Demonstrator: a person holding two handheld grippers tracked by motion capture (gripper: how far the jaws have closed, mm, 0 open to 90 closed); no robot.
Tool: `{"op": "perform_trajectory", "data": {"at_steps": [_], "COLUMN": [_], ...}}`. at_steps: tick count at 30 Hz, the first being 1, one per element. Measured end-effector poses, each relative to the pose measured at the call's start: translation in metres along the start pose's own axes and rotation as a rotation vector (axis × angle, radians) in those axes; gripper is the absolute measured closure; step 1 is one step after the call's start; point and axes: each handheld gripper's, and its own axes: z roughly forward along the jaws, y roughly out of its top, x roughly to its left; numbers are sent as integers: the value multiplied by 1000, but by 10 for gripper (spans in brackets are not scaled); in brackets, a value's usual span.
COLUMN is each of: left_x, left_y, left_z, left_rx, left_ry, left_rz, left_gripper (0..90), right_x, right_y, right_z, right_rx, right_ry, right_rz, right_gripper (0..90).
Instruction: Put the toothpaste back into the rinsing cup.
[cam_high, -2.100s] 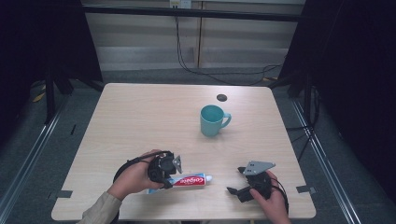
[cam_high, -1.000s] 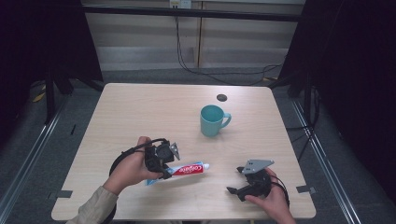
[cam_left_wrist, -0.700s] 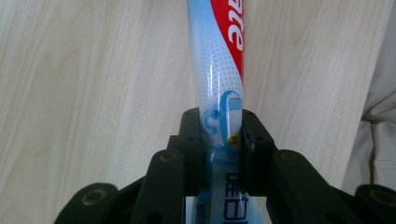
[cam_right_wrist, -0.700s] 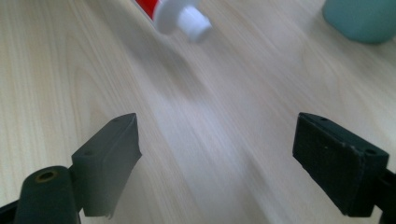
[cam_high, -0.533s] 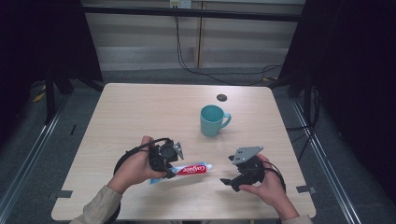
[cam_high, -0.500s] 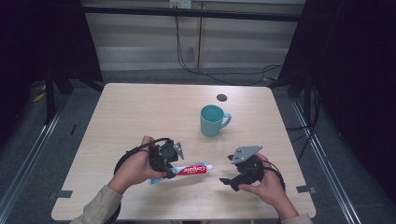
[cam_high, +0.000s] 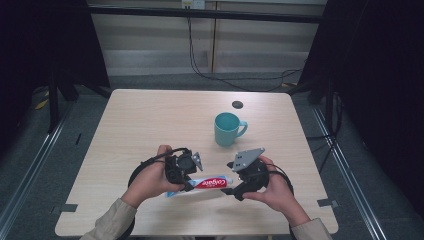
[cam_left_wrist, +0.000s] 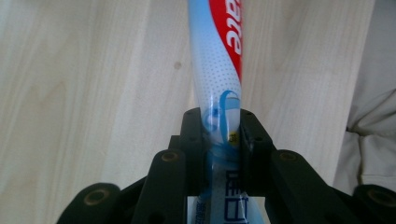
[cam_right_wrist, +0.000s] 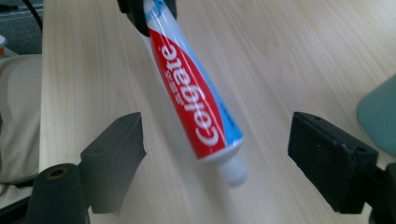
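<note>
Pale wood table (cam_high: 150, 120) – left gripper (cam_high: 186, 176) clamps toothpaste (cam_high: 210, 183), right gripper (cam_high: 239, 186) gapes, narrowing.

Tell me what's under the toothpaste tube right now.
Bare wooden table. The toothpaste tube hangs above it, clamped near its flat end by the left gripper. That gripper's body hides the crimped tail and the table beneath it.
</note>
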Motion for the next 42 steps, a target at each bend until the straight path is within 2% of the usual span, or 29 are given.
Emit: {"op": "perform_trajectory", "data": {"at_steps": [2,3,7,8,9,11,14,16,19,20,21,22,26,28,30,32,34,37,39,40,41,42], "left_x": [1,0,-1,-1,0,-1,0,-2,-2,-2,-1,-1,-4,-4,-5,-5,-5,-6,-4,-3,-3,-2], "left_y": [2,2,5,6,6,7,9,10,12,13,13,14,17,19,20,21,21,20,18,18,17,17], "left_z": [-1,0,-2,-2,-3,-4,-6,-7,-8,-9,-9,-9,-8,-8,-7,-7,-6,-4,-5,-6,-6,-7], "left_rx": [-15,-22,-36,-38,-38,-50,-56,-74,-83,-80,-79,-85,-105,-106,-113,-110,-110,-133,-144,-143,-157,-169], "left_ry": [-4,-16,-22,-32,-26,-31,-31,-32,-37,-41,-39,-49,-58,-58,-69,-61,-68,-58,-57,-65,-75,-65], "left_rz": [12,-3,16,7,28,3,19,7,13,7,25,20,15,21,7,21,34,31,41,60,45,55], "left_gripper": [749,750,752,753,753,753,752,752,752,752,752,752,751,750,750,747,740,713,679,666,646,618], "right_x": [1,2,4,3,4,5,5,5,4,4,4,4,4,4,4,4,4,3,3,3,3,2], "right_y": [6,9,18,19,21,24,29,31,31,31,31,31,30,29,29,28,29,28,29,29,29,30], "right_z": [4,6,15,18,22,25,30,33,37,37,39,40,42,43,43,42,43,42,41,40,39,37], "right_rx": [8,12,40,48,62,78,85,96,105,105,110,113,130,139,144,150,160,173,184,189,189,190], "right_ry": [16,27,67,74,82,85,107,110,123,123,127,128,143,137,127,139,147,160,158,151,161,164], "right_rz": [-15,-17,-54,-70,-82,-91,-102,-109,-126,-126,-122,-121,-130,-147,-157,-151,-166,-158,-151,-148,-143,-141], "right_gripper": [188,195,220,227,233,255,284,301,334,334,341,353,448,500,541,575,618,664,686,694,702,707]}}
